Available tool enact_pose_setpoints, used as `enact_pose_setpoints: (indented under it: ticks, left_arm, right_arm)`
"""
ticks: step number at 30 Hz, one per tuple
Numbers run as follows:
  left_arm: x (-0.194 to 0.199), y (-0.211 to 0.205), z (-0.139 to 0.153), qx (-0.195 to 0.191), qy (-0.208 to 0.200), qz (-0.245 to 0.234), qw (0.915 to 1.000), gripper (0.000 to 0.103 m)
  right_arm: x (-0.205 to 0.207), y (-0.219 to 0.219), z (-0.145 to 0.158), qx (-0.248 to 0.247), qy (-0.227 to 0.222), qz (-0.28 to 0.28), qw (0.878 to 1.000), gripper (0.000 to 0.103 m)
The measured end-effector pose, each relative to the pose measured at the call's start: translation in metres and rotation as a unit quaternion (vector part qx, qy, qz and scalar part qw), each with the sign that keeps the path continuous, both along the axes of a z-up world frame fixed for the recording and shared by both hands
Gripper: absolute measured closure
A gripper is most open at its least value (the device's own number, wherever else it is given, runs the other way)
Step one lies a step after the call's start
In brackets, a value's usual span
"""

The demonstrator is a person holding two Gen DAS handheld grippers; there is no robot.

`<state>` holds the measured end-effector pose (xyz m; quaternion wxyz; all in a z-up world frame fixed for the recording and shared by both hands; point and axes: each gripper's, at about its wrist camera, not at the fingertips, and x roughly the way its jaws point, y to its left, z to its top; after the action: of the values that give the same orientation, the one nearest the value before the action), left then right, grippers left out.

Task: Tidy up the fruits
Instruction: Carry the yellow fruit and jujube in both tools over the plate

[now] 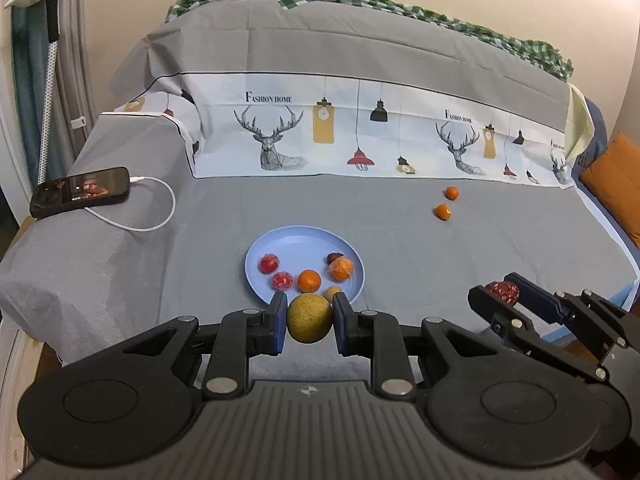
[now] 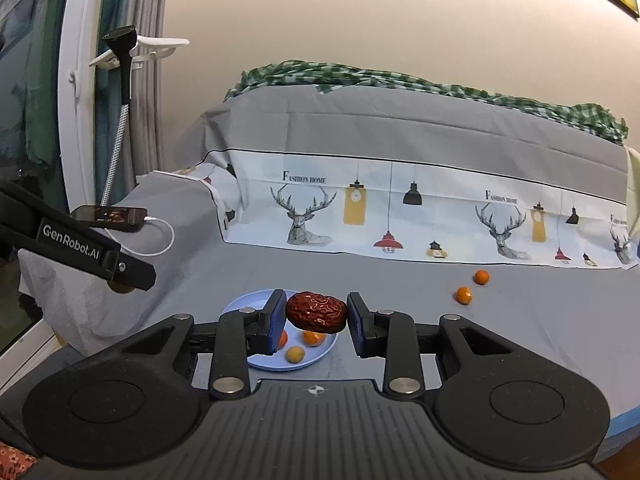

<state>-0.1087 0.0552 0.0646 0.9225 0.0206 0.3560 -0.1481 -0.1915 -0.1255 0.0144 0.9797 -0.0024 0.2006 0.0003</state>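
The grey-covered sofa is carrying everything here, its deer-print cloth draping the backrest. A blue plate is sitting mid-seat, holding several small red and orange fruits. The left gripper is hovering at the plate's near rim, jaws pinching a round yellow-green fruit. The right gripper is hanging over the plate, jaws clamping a wrinkled red date. A phone is lying on the armrest, charging. Two small oranges are resting well apart from the plate, off to the right.
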Motion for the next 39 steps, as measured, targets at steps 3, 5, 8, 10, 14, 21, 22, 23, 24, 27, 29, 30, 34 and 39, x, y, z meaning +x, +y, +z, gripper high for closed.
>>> enact_pose_setpoints:
  ticks: [3, 5, 8, 10, 14, 21, 22, 23, 24, 27, 29, 30, 34, 39]
  left_arm:
    - [0.003, 0.003, 0.001, -0.005, 0.0, 0.002, 1.0, 0.077]
    - [0.004, 0.004, 0.0, -0.007, 0.001, 0.002, 1.0, 0.077]
    - [0.006, 0.004, -0.004, -0.009, 0.007, -0.001, 0.9999, 0.077]
    - [0.008, 0.005, -0.007, -0.009, 0.01, 0.0, 0.9999, 0.077]
    - [0.014, 0.01, -0.011, -0.006, 0.018, 0.009, 0.9998, 0.077]
    - [0.033, 0.023, -0.021, 0.005, 0.036, 0.028, 0.999, 0.077]
    - [0.037, 0.024, -0.023, 0.006, 0.039, 0.028, 0.9988, 0.077]
    - [0.041, 0.025, -0.025, 0.009, 0.041, 0.029, 0.9987, 0.077]
    - [0.046, 0.025, -0.027, 0.011, 0.043, 0.029, 0.9986, 0.077]
    - [0.065, 0.024, -0.034, 0.018, 0.052, 0.03, 0.998, 0.077]
    - [0.08, 0.022, -0.038, 0.02, 0.06, 0.03, 0.9976, 0.077]
    - [0.09, 0.02, -0.04, 0.022, 0.062, 0.028, 0.9975, 0.077]
    - [0.125, 0.009, -0.051, 0.036, 0.07, 0.027, 0.9965, 0.077]
    - [0.177, -0.004, -0.071, 0.047, 0.094, 0.034, 0.9938, 0.077]
  right_arm:
    - [0.002, 0.005, 0.0, -0.008, 0.001, 0.003, 1.0, 0.069]
    - [0.002, 0.006, 0.0, -0.012, 0.002, 0.002, 1.0, 0.069]
    - [0.004, 0.006, -0.002, -0.013, 0.007, -0.002, 1.0, 0.069]
    - [0.006, 0.006, -0.003, -0.013, 0.012, -0.004, 1.0, 0.069]
    - [0.009, 0.009, -0.006, -0.015, 0.016, 0.001, 1.0, 0.069]
    - [0.02, 0.017, -0.011, -0.026, 0.027, 0.023, 0.999, 0.069]
    - [0.024, 0.019, -0.013, -0.028, 0.03, 0.027, 0.999, 0.069]
    - [0.027, 0.02, -0.014, -0.03, 0.032, 0.03, 0.999, 0.069]
    - [0.031, 0.021, -0.016, -0.032, 0.035, 0.033, 0.998, 0.069]
    - [0.046, 0.022, -0.021, -0.034, 0.049, 0.038, 0.998, 0.069]
    - [0.06, 0.022, -0.026, -0.033, 0.061, 0.039, 0.997, 0.069]
    - [0.067, 0.022, -0.028, -0.032, 0.066, 0.04, 0.996, 0.069]
    - [0.099, 0.022, -0.039, -0.031, 0.083, 0.044, 0.995, 0.069]
    - [0.141, 0.022, -0.056, -0.04, 0.095, 0.055, 0.993, 0.069]
